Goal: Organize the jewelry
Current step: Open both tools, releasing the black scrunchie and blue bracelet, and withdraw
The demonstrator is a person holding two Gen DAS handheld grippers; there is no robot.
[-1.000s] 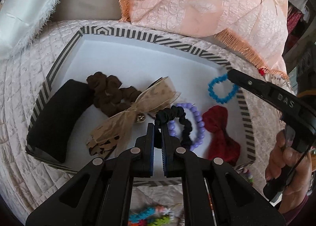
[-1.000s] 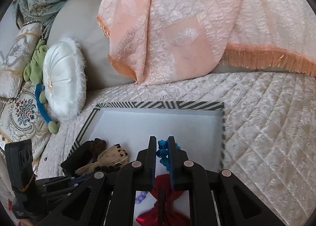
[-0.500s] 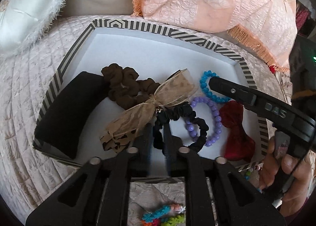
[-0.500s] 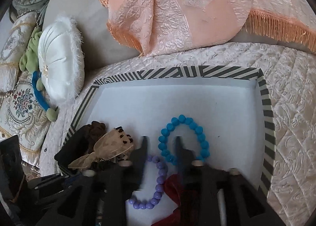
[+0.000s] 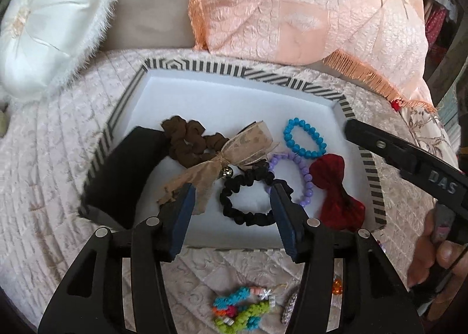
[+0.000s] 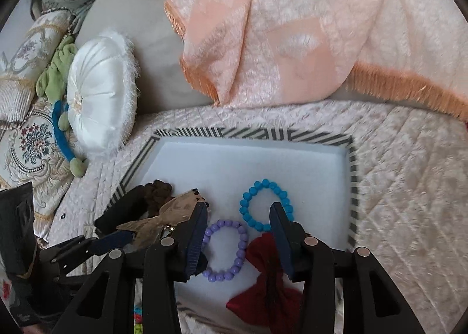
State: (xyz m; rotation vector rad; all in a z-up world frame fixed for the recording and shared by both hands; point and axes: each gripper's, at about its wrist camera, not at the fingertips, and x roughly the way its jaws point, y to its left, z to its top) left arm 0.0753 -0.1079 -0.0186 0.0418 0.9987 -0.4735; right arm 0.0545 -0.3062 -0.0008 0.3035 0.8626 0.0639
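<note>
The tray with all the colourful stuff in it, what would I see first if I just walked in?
Probably the bright blue bead bracelet lying on the white floor of the striped tray, toward its right side, with the purple bead bracelet and the red bow just in front of it. Next, the two open black claws, left claw and right claw, hovering over the tray's near edge.

The left gripper [image 5: 232,207] hangs wide apart over the black scrunchie [image 5: 251,193] in the striped tray [image 5: 222,69]. A purple bead bracelet [image 5: 304,179] touches it, perhaps overlapping; blue bead bracelet [image 5: 304,138] and red bow [image 5: 336,188] lie beyond.
</note>
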